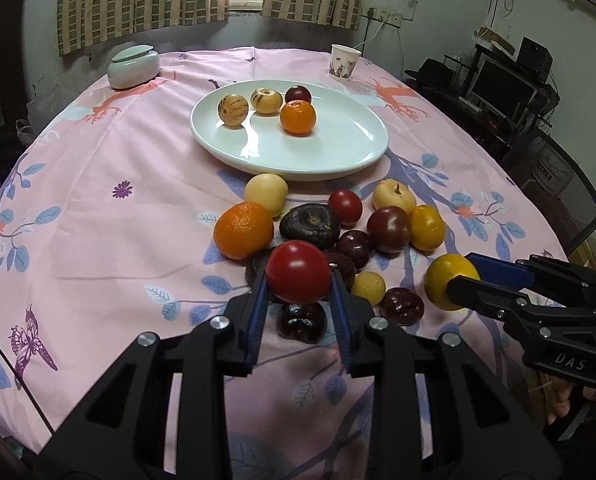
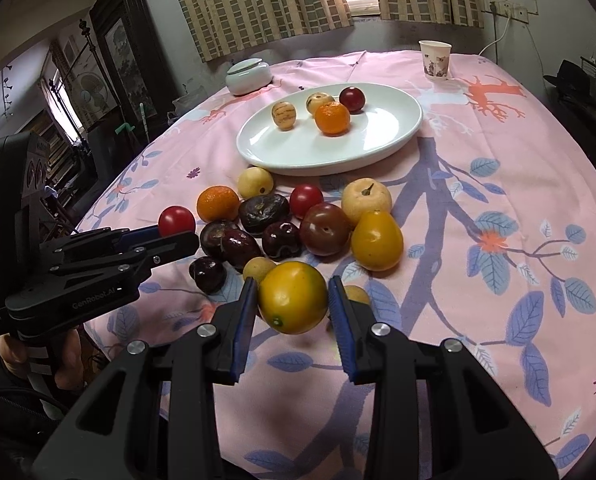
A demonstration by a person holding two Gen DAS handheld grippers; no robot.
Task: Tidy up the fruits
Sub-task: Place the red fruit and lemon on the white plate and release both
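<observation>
Both grippers are loaded: the left gripper point(image 1: 298, 280) pinches a glossy red tomato point(image 1: 298, 271) mid-frame, the right gripper point(image 2: 292, 300) clamps a smooth yellow fruit point(image 2: 292, 297) across its middle, both probably light, slippery, easily bruised.

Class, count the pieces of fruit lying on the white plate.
4 on the plate: a striped fruit at left, a pale fruit behind, an orange in front, a dark red fruit at right. None appears hidden.

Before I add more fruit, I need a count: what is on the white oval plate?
On the white oval plate: two striped beige fruits, one orange mandarin, one dark red plum. Nothing appears hidden.
</observation>
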